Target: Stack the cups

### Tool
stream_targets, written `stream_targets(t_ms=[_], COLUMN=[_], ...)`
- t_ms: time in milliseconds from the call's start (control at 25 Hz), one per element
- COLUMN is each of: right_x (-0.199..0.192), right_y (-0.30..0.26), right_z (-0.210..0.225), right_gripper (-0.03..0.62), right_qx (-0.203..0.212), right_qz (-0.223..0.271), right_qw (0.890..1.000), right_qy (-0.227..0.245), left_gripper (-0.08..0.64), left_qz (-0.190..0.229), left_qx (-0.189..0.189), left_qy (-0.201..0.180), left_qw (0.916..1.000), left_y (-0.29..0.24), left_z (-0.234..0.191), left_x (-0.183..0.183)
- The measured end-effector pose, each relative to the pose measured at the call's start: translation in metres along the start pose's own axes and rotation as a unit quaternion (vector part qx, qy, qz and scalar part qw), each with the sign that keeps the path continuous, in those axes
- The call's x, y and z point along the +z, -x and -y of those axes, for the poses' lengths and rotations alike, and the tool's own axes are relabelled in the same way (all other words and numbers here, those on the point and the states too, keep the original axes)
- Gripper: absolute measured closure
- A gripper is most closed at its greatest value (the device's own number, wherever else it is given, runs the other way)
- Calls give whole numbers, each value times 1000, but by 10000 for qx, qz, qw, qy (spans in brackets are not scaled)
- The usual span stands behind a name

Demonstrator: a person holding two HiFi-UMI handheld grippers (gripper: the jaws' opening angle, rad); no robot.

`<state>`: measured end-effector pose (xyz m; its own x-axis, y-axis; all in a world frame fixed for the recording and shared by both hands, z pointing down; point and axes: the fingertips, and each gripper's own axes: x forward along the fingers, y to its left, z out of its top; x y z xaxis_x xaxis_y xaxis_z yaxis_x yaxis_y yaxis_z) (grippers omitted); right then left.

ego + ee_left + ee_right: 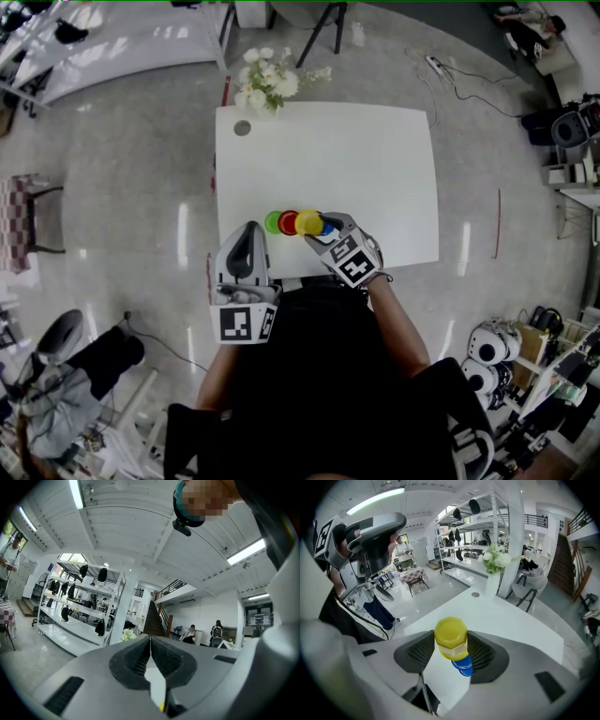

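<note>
Four small cups stand in a row near the front edge of the white table (375,169): green (273,222), red (289,222), yellow (308,222) and blue (326,227). My right gripper (317,226) is shut on the yellow cup (451,637), with a pad against each side. It holds that cup just above the blue cup (462,665), which peeks out below it. My left gripper (249,231) hovers left of the row near the front edge. Its jaws (150,641) are shut and empty, tilted up toward the room.
A vase of white flowers (267,80) stands at the table's far left corner, with a small grey disc (243,127) beside it. Shelving, chairs and cables surround the table on the shiny floor. The person's body stands right at the front edge.
</note>
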<state>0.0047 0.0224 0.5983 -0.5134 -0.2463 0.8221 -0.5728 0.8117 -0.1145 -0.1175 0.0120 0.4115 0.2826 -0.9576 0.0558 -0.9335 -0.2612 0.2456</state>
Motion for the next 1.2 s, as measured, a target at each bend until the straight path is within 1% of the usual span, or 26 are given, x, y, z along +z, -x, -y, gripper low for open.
stream_targets(t_ms=[80, 520, 720, 960, 1200], right_x=[0, 3, 3, 2, 4], right_y=[0, -2, -3, -2, -2], right_z=[0, 0, -1, -1, 0], right_gripper=[356, 351, 339, 325, 324], right_qx=[4, -2, -17, 10, 4], right_qz=[13, 69, 54, 100, 134], right_qw=[10000, 10000, 10000, 9999, 9999], right_qy=[-13, -17, 8, -73, -60], left_gripper=[537, 537, 537, 538, 538], left_qz=[5, 4, 17, -1, 10], left_qx=[-9, -9, -11, -15, -25], left_qy=[-55, -29, -73, -77, -82], left_qw=[10000, 10000, 10000, 10000, 10000], left_y=[1, 0, 1, 1, 0], left_z=[0, 0, -1, -1, -1], left_x=[-1, -1, -1, -2, -1])
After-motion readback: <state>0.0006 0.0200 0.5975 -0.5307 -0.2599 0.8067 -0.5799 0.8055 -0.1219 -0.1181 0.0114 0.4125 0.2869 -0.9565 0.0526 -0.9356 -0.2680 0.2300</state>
